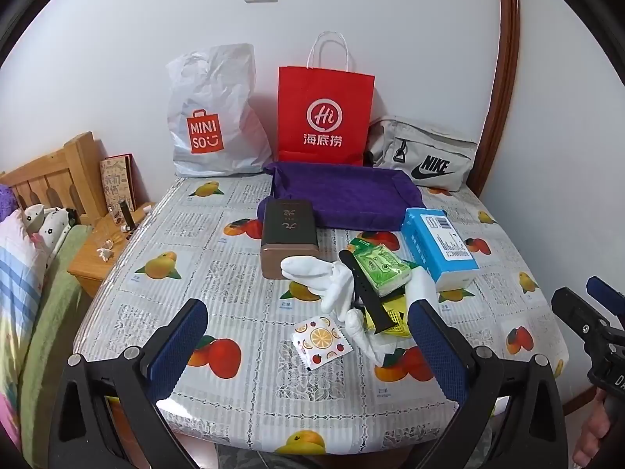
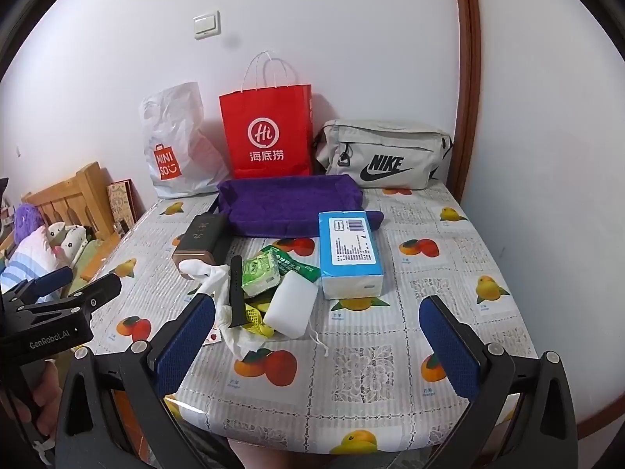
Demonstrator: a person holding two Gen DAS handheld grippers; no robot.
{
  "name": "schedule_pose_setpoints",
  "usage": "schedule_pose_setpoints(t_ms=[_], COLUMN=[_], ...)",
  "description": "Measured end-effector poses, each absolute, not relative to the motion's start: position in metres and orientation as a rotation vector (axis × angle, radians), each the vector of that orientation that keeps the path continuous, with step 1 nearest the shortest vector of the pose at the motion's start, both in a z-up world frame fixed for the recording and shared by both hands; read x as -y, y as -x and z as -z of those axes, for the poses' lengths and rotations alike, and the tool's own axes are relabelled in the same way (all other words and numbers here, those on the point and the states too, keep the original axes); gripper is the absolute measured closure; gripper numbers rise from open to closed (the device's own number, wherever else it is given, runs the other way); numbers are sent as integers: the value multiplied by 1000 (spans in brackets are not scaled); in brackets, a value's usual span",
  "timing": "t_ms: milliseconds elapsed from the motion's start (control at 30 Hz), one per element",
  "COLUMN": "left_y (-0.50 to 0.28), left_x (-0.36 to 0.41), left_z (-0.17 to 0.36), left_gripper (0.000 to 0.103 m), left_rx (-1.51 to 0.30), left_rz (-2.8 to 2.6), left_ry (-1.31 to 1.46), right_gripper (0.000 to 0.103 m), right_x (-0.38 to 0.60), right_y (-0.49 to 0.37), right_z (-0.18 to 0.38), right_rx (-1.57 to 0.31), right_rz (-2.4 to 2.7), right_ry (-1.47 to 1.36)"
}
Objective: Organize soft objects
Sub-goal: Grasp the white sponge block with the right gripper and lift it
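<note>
Soft stuff sits piled mid-table on the fruit-print cloth [image 1: 234,250]. Left wrist view: white gloves [image 1: 332,277], green tissue pack [image 1: 384,269], black strap [image 1: 365,293] across them, blue tissue pack [image 1: 439,248] just right, purple tray [image 1: 351,195] behind. Left gripper [image 1: 308,348] wide open, nothing btwn jaws, above the table's near edge.

Right wrist view: white sponge [image 2: 291,308] beside the yellow mesh [image 2: 259,322], brown box [image 2: 201,240] to the left. Right gripper [image 2: 318,348] also wide open, empty.

Bare tablecloth [image 2: 390,371] open at 6 o'clock and along 3 o'clock, cluttered pile [image 2: 265,293] at centre, tissue pack [image 2: 347,254] just beside it, purple tray [image 2: 285,203] behind, bags [image 2: 269,133] walling 12 o'clock
</note>
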State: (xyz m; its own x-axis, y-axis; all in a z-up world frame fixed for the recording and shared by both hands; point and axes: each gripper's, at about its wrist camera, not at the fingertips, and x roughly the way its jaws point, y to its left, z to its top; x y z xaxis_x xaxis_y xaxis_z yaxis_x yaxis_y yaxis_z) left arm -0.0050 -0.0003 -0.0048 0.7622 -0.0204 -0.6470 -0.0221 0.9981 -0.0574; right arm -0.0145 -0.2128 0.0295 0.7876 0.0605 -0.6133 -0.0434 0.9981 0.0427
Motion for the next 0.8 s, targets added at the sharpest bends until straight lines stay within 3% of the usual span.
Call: schedule_pose_setpoints(t_ms=[333,800], left_y=[-25,-66], left_x=[-10,-31], left_z=[41,106], left_gripper=[0,0], left_rx=[-794,-916], left_rz=[-28,-39], left_ry=[65,70], right_gripper=[0,9], right_x=[213,206], right_y=[-24,-94], right_z=[16,92], right_rx=[-773,-913], right_rz=[-92,-178], right_ry=[-31,-88])
